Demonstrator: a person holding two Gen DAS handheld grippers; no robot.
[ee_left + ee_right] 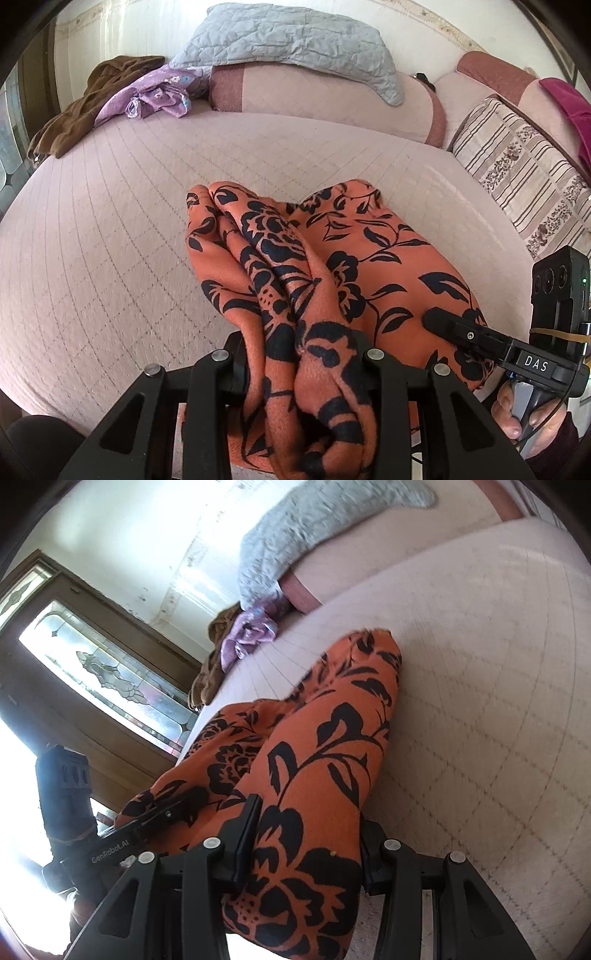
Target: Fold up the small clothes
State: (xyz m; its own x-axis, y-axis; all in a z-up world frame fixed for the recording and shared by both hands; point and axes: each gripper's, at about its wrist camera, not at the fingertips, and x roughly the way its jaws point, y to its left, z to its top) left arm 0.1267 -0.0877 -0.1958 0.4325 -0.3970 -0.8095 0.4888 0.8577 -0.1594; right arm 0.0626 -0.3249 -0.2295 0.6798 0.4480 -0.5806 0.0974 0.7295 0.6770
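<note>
An orange garment with a black flower print (332,258) lies bunched on the pale quilted bed (110,240). My left gripper (299,354) is shut on a thick fold of its near edge. To the right in the left wrist view, my right gripper (443,325) reaches onto the same cloth, held by a hand (517,410). In the right wrist view the orange garment (325,746) runs away across the bed, and my right gripper (306,834) is shut on its near end. My left gripper (162,812) shows at the left there, gripping the cloth's other side.
At the bed's far end lie a brown garment (92,99), a purple flowered cloth (159,92) and a grey quilted cover (295,40) over a pink bolster. A striped patterned pillow (517,173) and a magenta cloth (569,107) sit at the right. A stained-glass door (110,675) stands beyond the bed's edge.
</note>
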